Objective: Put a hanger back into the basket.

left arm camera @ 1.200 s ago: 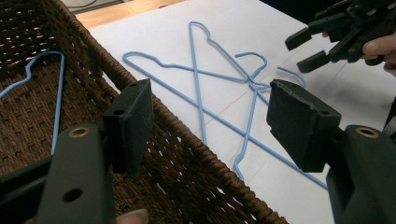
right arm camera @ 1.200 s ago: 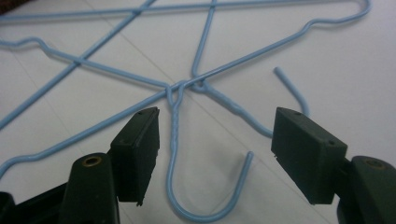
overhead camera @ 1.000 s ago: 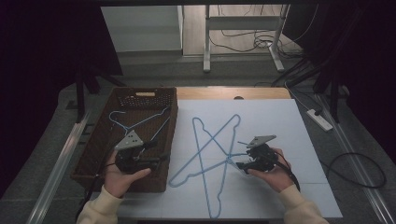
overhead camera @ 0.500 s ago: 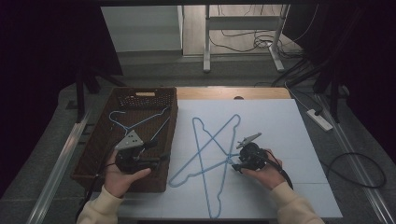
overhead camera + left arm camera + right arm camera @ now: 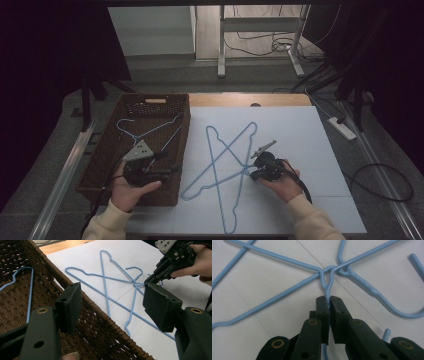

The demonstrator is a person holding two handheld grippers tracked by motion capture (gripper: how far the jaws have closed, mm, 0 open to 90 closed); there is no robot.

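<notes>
Right gripper: just closed, almost fully shut, with the thin neck of a blue hanger pinched between the tips of the fingers. Only a short piece of wire inside the pads, and the rest of the hanger lying flat on the white sheet, straight ahead of the fingertips.

Left gripper: wide open, holding nothing, hanging above the edge of the basket, well apart from the hanger on the sheet.

Possible troubles from here:

- Slipping or turning of the wire. Round, smooth and very thin, and gripped at one point only, so probably free to rotate in the pads when lifted, with the wide part dropping down.
- Pulling up the second hanger together with the first. Crossed just beyond the fingertips, its twisted neck touching the fork of the gripped one, its hook curving just to the right of the pads. Easy to catch with a fast lift.
- Catching on the basket rim, or hooking into the third hanger already lying inside.

Better to lift slowly and watch the crossing point.
</notes>
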